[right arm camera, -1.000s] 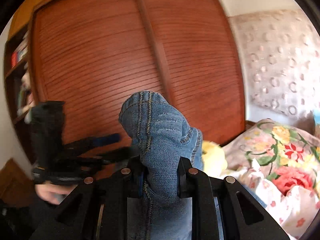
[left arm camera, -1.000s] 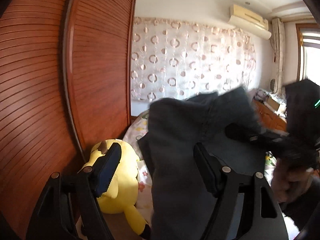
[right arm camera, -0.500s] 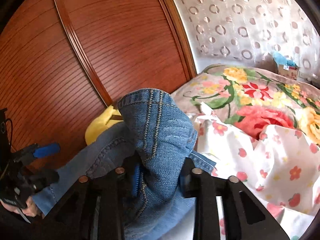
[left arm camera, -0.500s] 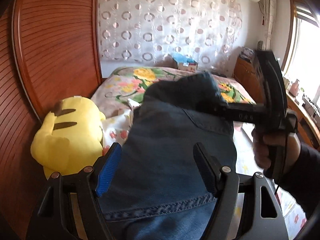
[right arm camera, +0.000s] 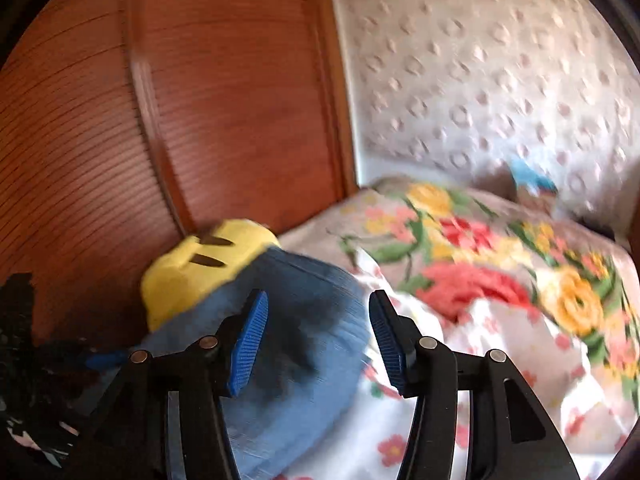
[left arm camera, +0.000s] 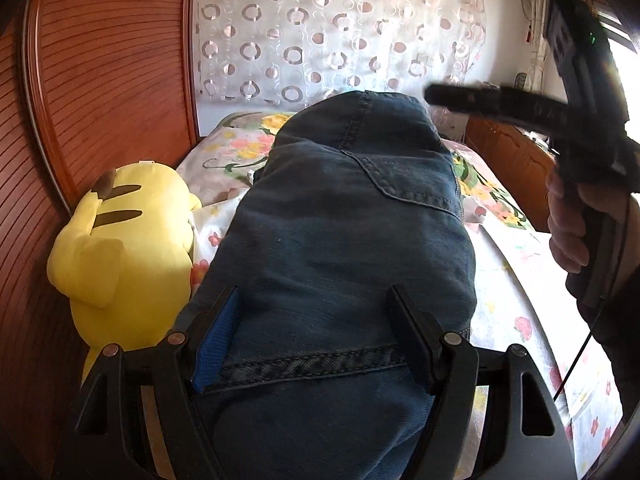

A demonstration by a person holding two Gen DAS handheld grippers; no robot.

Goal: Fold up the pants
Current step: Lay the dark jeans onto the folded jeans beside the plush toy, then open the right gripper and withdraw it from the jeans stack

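Observation:
The dark blue jeans (left arm camera: 352,208) lie in a thick bundle on the flowered bed, waistband seam nearest the left wrist camera. My left gripper (left arm camera: 312,308) stands wide, and the denim fills the gap between its fingers and hides what is under them. I see no squeeze in the cloth. My right gripper (right arm camera: 316,340) has its jaws opening; its blue pads (right arm camera: 248,344) stand apart from the jeans (right arm camera: 304,360), which lie just below and ahead of them. The left wrist view shows the right gripper (left arm camera: 460,96) raised above the far end of the jeans, held by a hand (left arm camera: 572,220).
A yellow plush toy (left arm camera: 128,248) sits against the slatted wooden wardrobe doors (left arm camera: 112,80), touching the jeans' left side. The floral bedcover (right arm camera: 500,280) stretches to the right. A patterned curtain (left arm camera: 340,40) hangs behind the bed, and a wooden cabinet (left arm camera: 508,160) stands at its right.
The right gripper let go of the folded denim it was pinching and its jaws spread. The jeans dropped onto the bed. The left gripper sank and tipped down toward the bed.

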